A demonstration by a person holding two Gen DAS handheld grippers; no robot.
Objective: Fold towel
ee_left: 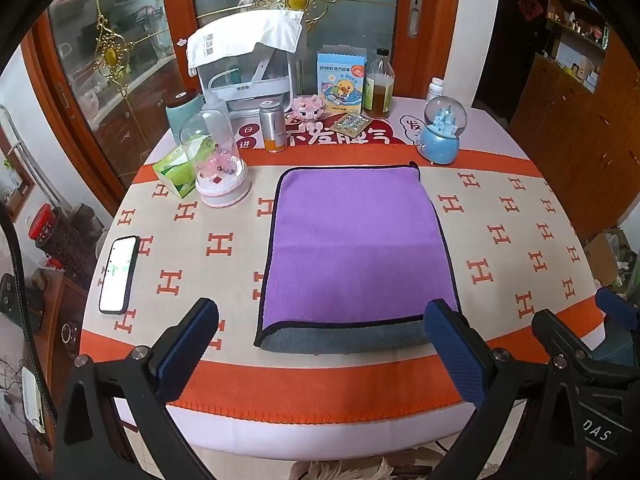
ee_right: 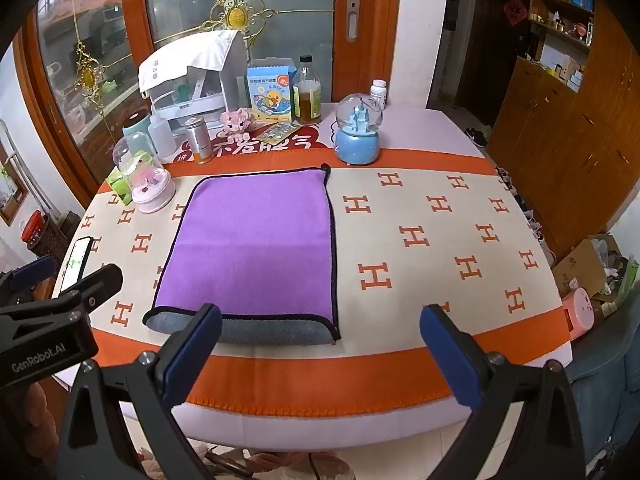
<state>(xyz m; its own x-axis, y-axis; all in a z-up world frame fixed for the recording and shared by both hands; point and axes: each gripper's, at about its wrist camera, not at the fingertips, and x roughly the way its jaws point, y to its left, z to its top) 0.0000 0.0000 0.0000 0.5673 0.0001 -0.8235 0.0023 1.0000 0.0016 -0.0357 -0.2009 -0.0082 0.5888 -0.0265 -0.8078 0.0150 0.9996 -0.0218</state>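
Beyond both fingers (ee_left: 456, 348) (spread wide) lies the towel (ee_left: 356, 244).

Towel (ee_left: 356, 248): purple face, black edging, grey underside along the near edge. Tabletop (ee_left: 500, 248) cover: beige, orange H pattern, orange borders. Left tongs (ee_left: 322, 350) and right tongs (ee_right: 320, 354): black arms, blue pads. Snow globe (ee_left: 442, 132): light blue. Tissue pack (ee_left: 176, 168): green.

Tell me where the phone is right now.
The phone lies flat near the table's left edge, left of the purple towel and nearer than the tissue pack; the right wrist view shows it too.
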